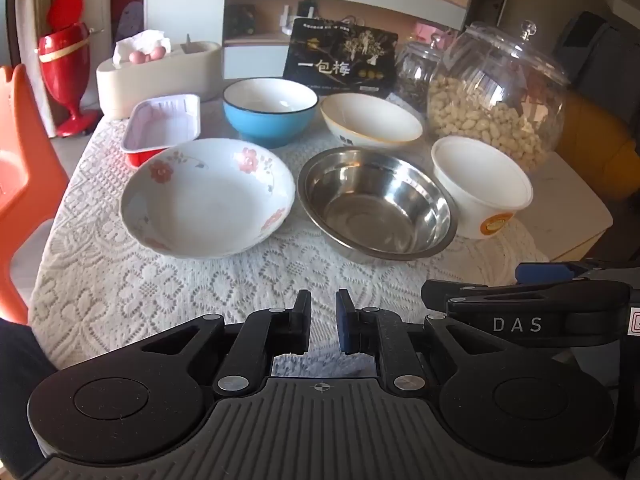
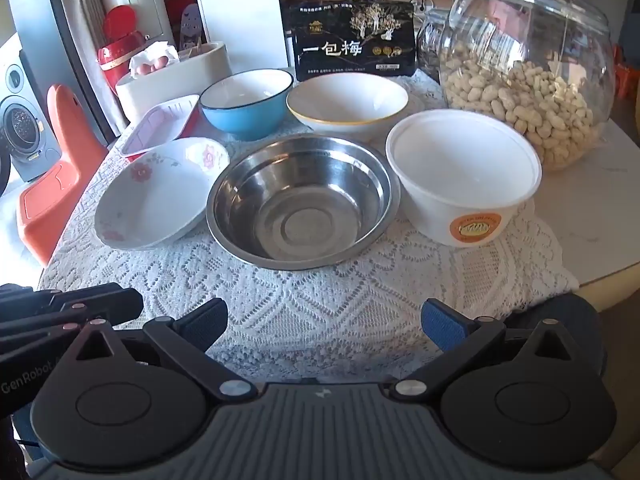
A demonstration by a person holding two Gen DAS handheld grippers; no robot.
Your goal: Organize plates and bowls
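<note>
On the lace cloth stand a floral plate (image 1: 208, 196) (image 2: 156, 196), a steel bowl (image 1: 376, 204) (image 2: 302, 200), a white paper bowl (image 1: 480, 184) (image 2: 464, 176), a blue bowl (image 1: 270, 110) (image 2: 246, 102), a yellow-rimmed white bowl (image 1: 370, 120) (image 2: 346, 104) and a red-sided foil tray (image 1: 162, 126) (image 2: 160, 128). My left gripper (image 1: 323, 322) hovers near the table's front edge, shut with nothing between its pads. My right gripper (image 2: 323, 326) hovers beside it, in front of the steel bowl, wide open and empty.
At the back stand a big glass jar of peanuts (image 1: 496, 96) (image 2: 524, 76), a smaller jar (image 1: 416, 68), a black snack box (image 1: 340, 60) (image 2: 352, 42) and a cream holder with eggs and tissue (image 1: 156, 72) (image 2: 172, 72). An orange chair (image 1: 24, 168) (image 2: 60, 168) is on the left.
</note>
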